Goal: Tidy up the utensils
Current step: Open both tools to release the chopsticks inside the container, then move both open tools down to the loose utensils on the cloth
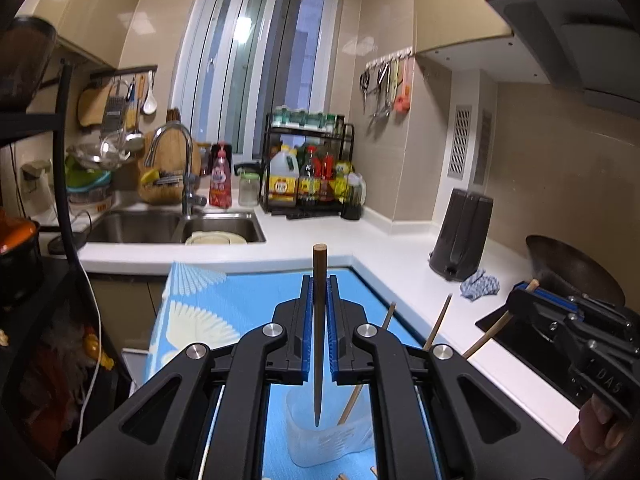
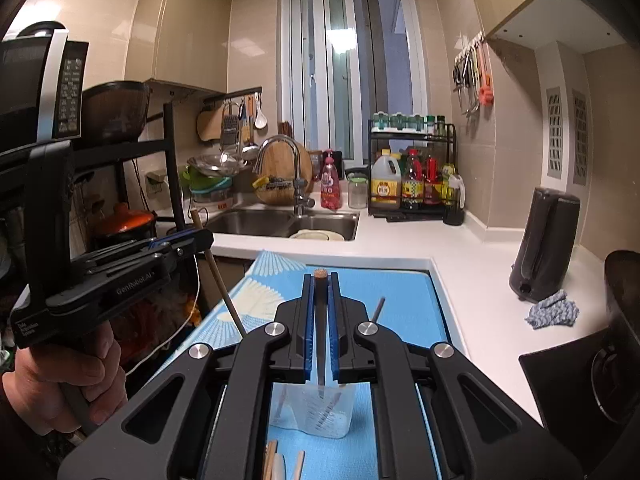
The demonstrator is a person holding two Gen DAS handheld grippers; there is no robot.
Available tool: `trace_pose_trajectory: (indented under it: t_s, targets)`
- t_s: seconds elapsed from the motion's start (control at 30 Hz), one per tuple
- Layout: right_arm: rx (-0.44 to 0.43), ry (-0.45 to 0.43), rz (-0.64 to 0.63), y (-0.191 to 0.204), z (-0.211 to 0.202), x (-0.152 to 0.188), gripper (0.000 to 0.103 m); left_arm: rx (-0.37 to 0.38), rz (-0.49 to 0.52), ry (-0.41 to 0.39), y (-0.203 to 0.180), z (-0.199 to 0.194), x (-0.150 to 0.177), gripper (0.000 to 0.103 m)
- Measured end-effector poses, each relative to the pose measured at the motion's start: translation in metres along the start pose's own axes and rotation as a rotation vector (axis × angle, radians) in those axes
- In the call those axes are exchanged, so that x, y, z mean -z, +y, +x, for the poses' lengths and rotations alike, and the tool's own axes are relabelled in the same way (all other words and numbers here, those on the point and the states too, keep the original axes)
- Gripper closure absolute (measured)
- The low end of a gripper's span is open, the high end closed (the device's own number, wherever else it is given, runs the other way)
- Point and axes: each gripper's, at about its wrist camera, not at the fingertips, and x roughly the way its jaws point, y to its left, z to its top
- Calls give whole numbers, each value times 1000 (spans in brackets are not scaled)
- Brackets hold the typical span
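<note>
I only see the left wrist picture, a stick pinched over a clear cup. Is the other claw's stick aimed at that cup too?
Observer: Yes. The right gripper is shut on a chopstick, tip pointing down at the clear cup.
Operator: What's further left of me?
Observer: A microwave above the black shelf.
Operator: Who holds my claw?
Observer: A bare hand grips the left gripper by its handle.

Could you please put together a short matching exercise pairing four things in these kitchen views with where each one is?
Things:
1. chopstick
2. clear cup
3. plate
4. blue rag

Places:
A. on the white counter beside the dark holder
B. in the sink
C. between the left gripper fingers
D. on the blue mat below both grippers

Pairs: 1-C, 2-D, 3-B, 4-A
</note>
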Motion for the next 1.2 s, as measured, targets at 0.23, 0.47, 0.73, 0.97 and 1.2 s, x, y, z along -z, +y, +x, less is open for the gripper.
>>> trace_pose_trajectory:
  t_s: [0.23, 0.47, 0.73, 0.97, 1.2]
  targets:
    - [-1, 89, 27, -12, 6, 25, 92, -6, -18, 74, 10, 4, 34, 81]
    - [6, 109, 50, -17, -18, 42, 88, -33, -40, 9, 9, -37, 31, 70]
    - [-5, 87, 47, -11, -68, 70, 88, -70, -51, -24, -5, -91, 51, 69]
    - [-32, 115, 49, 3, -110, 132, 88, -75, -40, 20, -26, -126, 110, 76]
    - [-54, 210, 128, 7, -119, 213, 90, -95, -87, 82, -50, -155, 213, 89]
